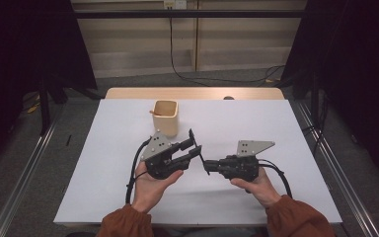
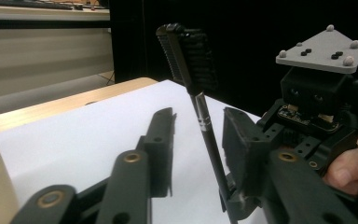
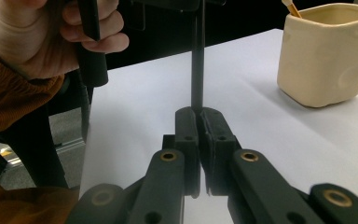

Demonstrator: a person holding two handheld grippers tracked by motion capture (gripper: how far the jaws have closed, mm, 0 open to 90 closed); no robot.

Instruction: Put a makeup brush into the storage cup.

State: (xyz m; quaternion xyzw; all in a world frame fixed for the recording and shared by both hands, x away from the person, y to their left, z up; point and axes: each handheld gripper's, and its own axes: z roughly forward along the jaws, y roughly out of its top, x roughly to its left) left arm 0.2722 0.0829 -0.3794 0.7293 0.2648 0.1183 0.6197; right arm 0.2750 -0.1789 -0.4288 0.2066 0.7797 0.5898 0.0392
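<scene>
A thin black brush [image 2: 208,140] with a ribbed comb-like head [image 2: 186,53] stands tilted between the two grippers over the white table. My right gripper [image 3: 198,116] is shut on the lower end of the brush handle [image 3: 197,70]. My left gripper [image 2: 198,122] is open, one jaw on either side of the handle without pinching it. In the high view the left gripper [image 1: 196,146] points right and up, and the right gripper [image 1: 207,165] points left, tip to tip with it. A hand holds each gripper.
A cream square cup [image 1: 166,117] stands just behind the left gripper, with a wooden stick [image 3: 290,5] leaning inside it. The white table sheet [image 1: 276,128] has a wooden edge at the back. Dark curtains and metal rails flank the table.
</scene>
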